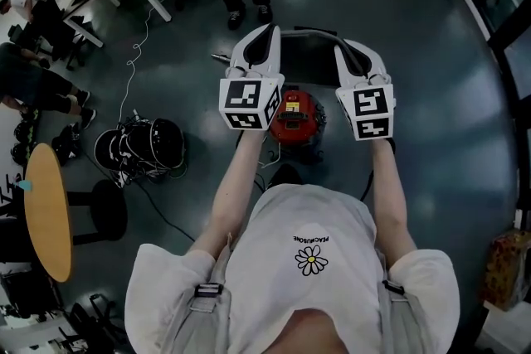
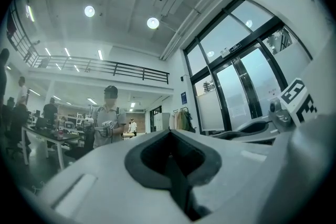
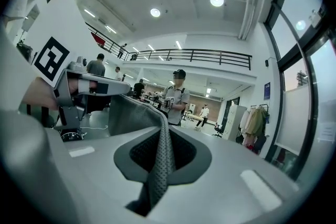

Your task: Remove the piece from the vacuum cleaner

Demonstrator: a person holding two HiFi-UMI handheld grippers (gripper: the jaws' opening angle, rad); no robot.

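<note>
Red vacuum cleaner (image 1: 299,113), one, beneath a pair, left claw (image 1: 267,33) closed, right claw (image 1: 348,52) closed, both empty

The vacuum cleaner (image 1: 299,118) is a small round canister with a red top and a black base. It stands upright on the dark floor.

my head view comes through dim and bluish. the dark floor (image 1: 440,120) carries a soft pale sheen from light overhead, and the edges bow hard. in the left gripper view the ceiling lights (image 2: 153,22) flare white and the windows (image 2: 236,86) wash out with daylight, while the left gripper (image 2: 170,160), close to the lens, blurs where its jaws meet. the right gripper (image 3: 160,155) looks sharper, its pad weave readable. a black vignette rings both gripper views.
</note>
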